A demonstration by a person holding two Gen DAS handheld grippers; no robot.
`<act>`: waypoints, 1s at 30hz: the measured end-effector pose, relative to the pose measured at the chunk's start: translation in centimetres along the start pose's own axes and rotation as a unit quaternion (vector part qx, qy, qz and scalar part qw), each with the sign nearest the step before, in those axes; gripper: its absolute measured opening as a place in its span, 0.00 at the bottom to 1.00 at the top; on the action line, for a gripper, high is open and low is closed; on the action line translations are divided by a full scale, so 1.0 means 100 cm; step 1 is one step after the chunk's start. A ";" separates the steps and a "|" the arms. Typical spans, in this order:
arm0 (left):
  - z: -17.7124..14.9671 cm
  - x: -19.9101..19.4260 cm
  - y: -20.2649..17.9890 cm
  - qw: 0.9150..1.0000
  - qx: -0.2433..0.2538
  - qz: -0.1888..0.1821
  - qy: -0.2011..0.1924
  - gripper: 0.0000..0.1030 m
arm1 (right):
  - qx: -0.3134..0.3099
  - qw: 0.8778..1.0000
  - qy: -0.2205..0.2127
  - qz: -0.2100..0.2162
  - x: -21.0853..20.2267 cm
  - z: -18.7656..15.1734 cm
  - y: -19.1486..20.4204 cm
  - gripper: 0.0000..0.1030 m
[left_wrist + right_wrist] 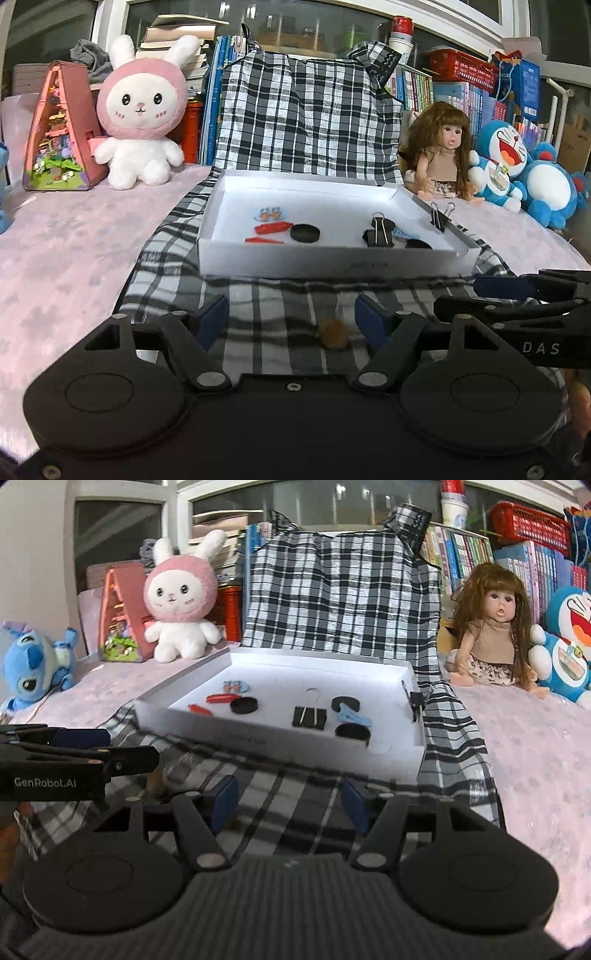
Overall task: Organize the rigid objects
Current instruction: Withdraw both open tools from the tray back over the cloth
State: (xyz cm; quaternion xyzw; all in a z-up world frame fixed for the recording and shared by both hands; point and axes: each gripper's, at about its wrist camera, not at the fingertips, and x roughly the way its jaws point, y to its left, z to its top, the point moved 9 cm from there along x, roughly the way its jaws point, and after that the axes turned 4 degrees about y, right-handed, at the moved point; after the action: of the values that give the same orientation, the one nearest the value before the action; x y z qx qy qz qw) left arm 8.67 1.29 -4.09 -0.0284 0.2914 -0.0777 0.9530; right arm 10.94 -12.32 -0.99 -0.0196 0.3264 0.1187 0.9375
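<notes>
White box: shallow, open, lying on the checked cloth in the middle of the desk, its far edge against the draped part of the cloth.

Contents, as I read them from my right camera:
- Large binder clip, black, near the middle of the box floor.
- Small binder clip, black, fastened on the right wall.
- Black discs: one left of centre, one right of centre, one by the near right corner.
- Blue clip, between the two right-hand discs.
- Red pieces, two, towards the left wall; a small blue item behind them, too small to identify.

My left claw: jaws apart, nothing between them, over the cloth before the box's near edge. A small brown object lies on the cloth there.

My right claw: jaws apart, empty, just beside the left.

Surroundings: pink rabbit plush at the desk's far left, doll at the far right.
</notes>
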 end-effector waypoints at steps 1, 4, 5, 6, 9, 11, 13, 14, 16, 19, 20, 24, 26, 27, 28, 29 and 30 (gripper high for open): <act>-0.002 -0.003 0.000 1.000 0.001 0.001 -0.002 0.64 | -0.003 1.000 -0.002 0.001 -0.001 -0.002 0.002 0.72; -0.008 -0.009 -0.002 1.000 0.009 0.000 -0.003 0.55 | -0.006 1.000 -0.002 0.004 -0.002 -0.008 0.007 0.69; -0.009 -0.009 -0.003 1.000 0.011 -0.001 0.000 0.52 | -0.007 1.000 -0.001 0.005 -0.001 -0.010 0.009 0.67; -0.011 -0.009 -0.004 1.000 0.011 -0.003 0.003 0.49 | -0.008 1.000 -0.001 0.006 -0.001 -0.011 0.011 0.64; -0.013 -0.007 -0.008 1.000 0.009 -0.011 0.008 0.46 | -0.015 1.000 -0.003 0.007 -0.001 -0.012 0.015 0.58; -0.014 -0.007 -0.012 1.000 0.016 -0.013 0.006 0.46 | -0.022 1.000 -0.003 0.010 -0.001 -0.013 0.018 0.56; -0.013 -0.006 -0.017 0.999 0.029 -0.013 0.002 0.46 | -0.027 1.000 -0.004 0.012 -0.001 -0.013 0.021 0.53; -0.013 -0.006 -0.019 0.999 0.035 -0.013 0.001 0.45 | -0.031 0.999 -0.004 0.012 0.000 -0.013 0.023 0.52; -0.014 -0.002 -0.022 0.999 0.041 -0.011 0.003 0.43 | -0.038 0.999 -0.005 0.010 0.001 -0.013 0.026 0.51; -0.014 0.002 -0.023 0.999 0.045 -0.007 0.007 0.39 | -0.043 0.999 -0.006 0.011 0.003 -0.013 0.031 0.49; -0.014 0.004 -0.023 0.999 0.046 -0.007 0.008 0.39 | -0.043 0.999 -0.007 0.012 0.004 -0.012 0.032 0.48; -0.015 0.007 -0.024 0.999 0.045 -0.012 0.009 0.33 | -0.043 0.999 -0.008 0.012 0.007 -0.012 0.035 0.41; -0.016 0.008 -0.025 0.999 0.045 -0.017 0.010 0.30 | -0.043 0.999 -0.006 0.013 0.008 -0.013 0.037 0.38; -0.017 0.008 -0.025 0.999 0.046 -0.019 0.011 0.27 | -0.044 0.999 -0.005 0.014 0.009 -0.014 0.038 0.34; -0.017 0.009 -0.026 0.999 0.046 -0.020 0.011 0.26 | -0.045 0.999 -0.005 0.015 0.009 -0.014 0.039 0.33; -0.018 0.009 -0.026 0.999 0.046 -0.021 0.011 0.26 | -0.047 0.999 -0.006 0.015 0.009 -0.014 0.040 0.33; -0.018 0.009 -0.027 0.999 0.046 -0.022 0.012 0.25 | -0.050 0.999 -0.006 0.016 0.009 -0.014 0.042 0.33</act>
State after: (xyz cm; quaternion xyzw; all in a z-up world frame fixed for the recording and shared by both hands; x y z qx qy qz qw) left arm 8.10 -1.52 -5.82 0.0096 0.2979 -0.1126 0.9479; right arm 9.75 -8.25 -2.48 -0.0605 0.3146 0.1499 0.9353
